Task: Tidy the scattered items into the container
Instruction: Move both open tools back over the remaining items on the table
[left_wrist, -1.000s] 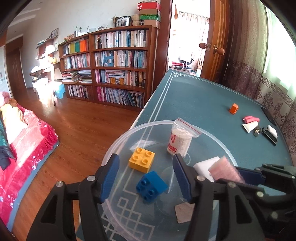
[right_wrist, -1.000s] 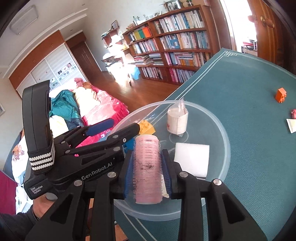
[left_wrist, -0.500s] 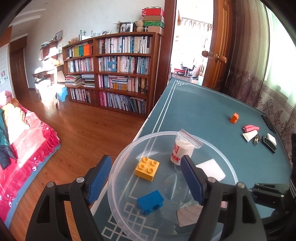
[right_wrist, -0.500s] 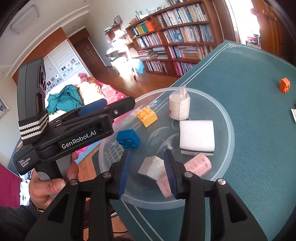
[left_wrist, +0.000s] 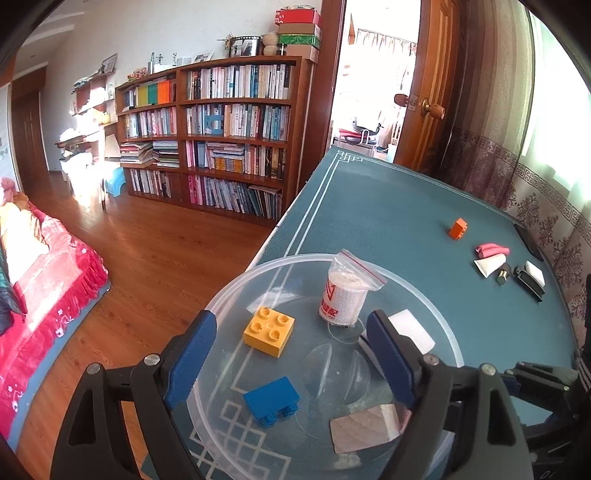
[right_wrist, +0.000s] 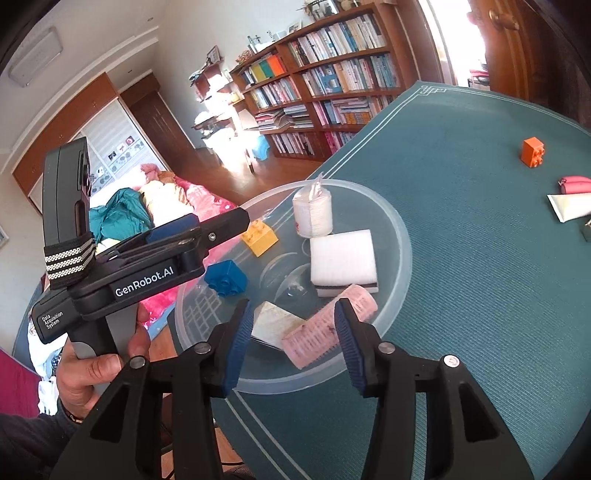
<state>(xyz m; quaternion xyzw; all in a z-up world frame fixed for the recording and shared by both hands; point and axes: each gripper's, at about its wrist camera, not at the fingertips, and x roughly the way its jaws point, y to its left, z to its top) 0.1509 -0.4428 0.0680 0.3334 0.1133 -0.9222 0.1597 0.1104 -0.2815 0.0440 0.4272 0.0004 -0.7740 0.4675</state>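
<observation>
A clear plastic bowl (left_wrist: 448, 338) (right_wrist: 400, 236) sits at the near corner of the teal table. Inside lie a yellow brick (left_wrist: 269, 330) (right_wrist: 259, 238), a blue brick (left_wrist: 272, 400) (right_wrist: 225, 277), a bagged white roll (left_wrist: 343, 295) (right_wrist: 313, 214), a white sponge (right_wrist: 341, 258) (left_wrist: 413, 332), a pale wedge block (left_wrist: 364, 430) (right_wrist: 273, 323) and a pink hair roller (right_wrist: 325, 326). My left gripper (left_wrist: 291, 358) stands open over the bowl. My right gripper (right_wrist: 293, 345) is open above the roller, holding nothing.
Further out on the table lie an orange brick (left_wrist: 458, 229) (right_wrist: 533, 151), a pink item (left_wrist: 491, 250) (right_wrist: 574, 184), a white tube (left_wrist: 489, 265) (right_wrist: 569, 206), a small dark cap (left_wrist: 502, 275) and a black-and-white brush (left_wrist: 530, 277). A bookcase (left_wrist: 221, 144) and a bed (left_wrist: 40, 266) stand beyond the table's left edge.
My right gripper opened and let the pink roller drop into the bowl, then drew back. My left gripper spread wider and pulled back; the blue brick tipped onto its side.
</observation>
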